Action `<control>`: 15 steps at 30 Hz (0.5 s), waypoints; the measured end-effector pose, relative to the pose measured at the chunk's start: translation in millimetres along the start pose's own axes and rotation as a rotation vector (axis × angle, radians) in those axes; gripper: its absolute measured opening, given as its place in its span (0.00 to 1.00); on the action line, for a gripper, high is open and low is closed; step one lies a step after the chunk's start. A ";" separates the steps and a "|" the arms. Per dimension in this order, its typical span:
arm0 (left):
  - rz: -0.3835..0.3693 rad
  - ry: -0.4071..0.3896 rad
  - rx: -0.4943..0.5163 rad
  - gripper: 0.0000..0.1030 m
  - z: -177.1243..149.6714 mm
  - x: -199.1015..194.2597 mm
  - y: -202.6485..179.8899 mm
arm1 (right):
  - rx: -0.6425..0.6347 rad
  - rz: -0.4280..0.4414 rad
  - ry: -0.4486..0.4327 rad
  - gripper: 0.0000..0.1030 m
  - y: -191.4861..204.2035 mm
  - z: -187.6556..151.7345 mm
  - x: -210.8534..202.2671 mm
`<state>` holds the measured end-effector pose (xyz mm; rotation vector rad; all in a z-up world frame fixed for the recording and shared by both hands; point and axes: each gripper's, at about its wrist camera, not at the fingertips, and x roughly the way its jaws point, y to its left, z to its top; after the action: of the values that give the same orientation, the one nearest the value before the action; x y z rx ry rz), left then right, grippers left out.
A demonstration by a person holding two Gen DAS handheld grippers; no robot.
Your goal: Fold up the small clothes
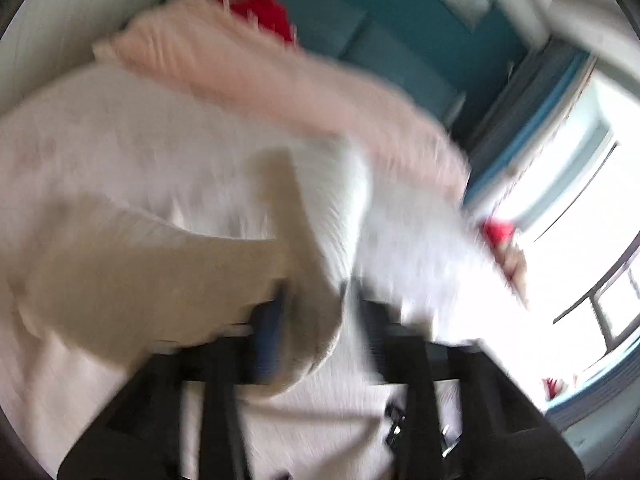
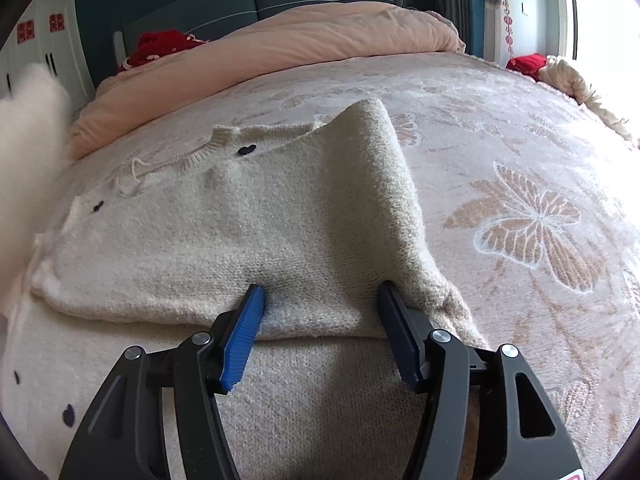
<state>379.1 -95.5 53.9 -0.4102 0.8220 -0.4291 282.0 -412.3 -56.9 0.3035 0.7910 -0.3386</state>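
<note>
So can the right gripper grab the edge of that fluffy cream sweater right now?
Probably yes. The right gripper is open, with its jaws set on either side of the folded edge of the cream sweater lying on the bedspread. Nothing sits between them.

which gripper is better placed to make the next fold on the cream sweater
Probably the right. The right gripper is open and steady, its jaws straddling the folded edge of the cream sweater on the bedspread. The left gripper is blurred in motion, with fabric between its fingers; its grip is unclear.
</note>
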 end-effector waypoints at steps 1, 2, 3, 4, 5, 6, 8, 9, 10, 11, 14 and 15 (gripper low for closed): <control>0.045 0.021 -0.008 0.69 -26.8 12.4 0.3 | 0.006 0.018 0.004 0.62 -1.1 0.6 -0.1; 0.079 0.032 -0.024 0.69 -50.9 18.9 6.7 | 0.009 0.043 0.010 0.66 -1.7 1.7 -0.3; 0.098 0.047 -0.040 0.69 -62.3 22.9 12.7 | 0.011 0.065 0.017 0.68 -2.0 2.8 -1.1; 0.120 0.081 -0.087 0.69 -80.7 23.3 27.2 | 0.012 0.085 0.022 0.69 -2.2 4.2 -3.0; 0.118 0.099 -0.130 0.69 -90.9 20.8 43.4 | 0.007 0.108 0.038 0.70 -1.2 7.8 -7.5; 0.117 0.104 -0.181 0.69 -100.1 13.3 61.7 | 0.003 0.127 0.044 0.71 0.3 10.2 -10.9; 0.122 0.075 -0.247 0.69 -116.5 -12.1 92.2 | 0.016 0.206 0.052 0.71 5.4 17.2 -21.6; 0.129 0.058 -0.257 0.69 -118.8 -21.1 105.6 | 0.037 0.244 0.057 0.71 8.1 20.4 -24.2; 0.131 0.040 -0.258 0.69 -123.3 -32.4 120.4 | 0.063 0.280 0.067 0.72 11.2 23.8 -24.5; 0.129 0.025 -0.260 0.69 -126.5 -43.5 130.9 | 0.098 0.314 0.095 0.75 17.0 28.4 -20.5; 0.120 -0.009 -0.310 0.69 -132.9 -63.5 144.3 | 0.202 0.381 0.189 0.75 31.0 34.5 3.3; 0.103 -0.023 -0.343 0.71 -126.8 -64.7 148.9 | 0.221 0.381 0.205 0.75 35.5 35.5 10.2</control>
<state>272.9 39.5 -59.7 -0.6855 0.8924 -0.1860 325.7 -395.9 -35.9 0.6937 0.8777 -0.0348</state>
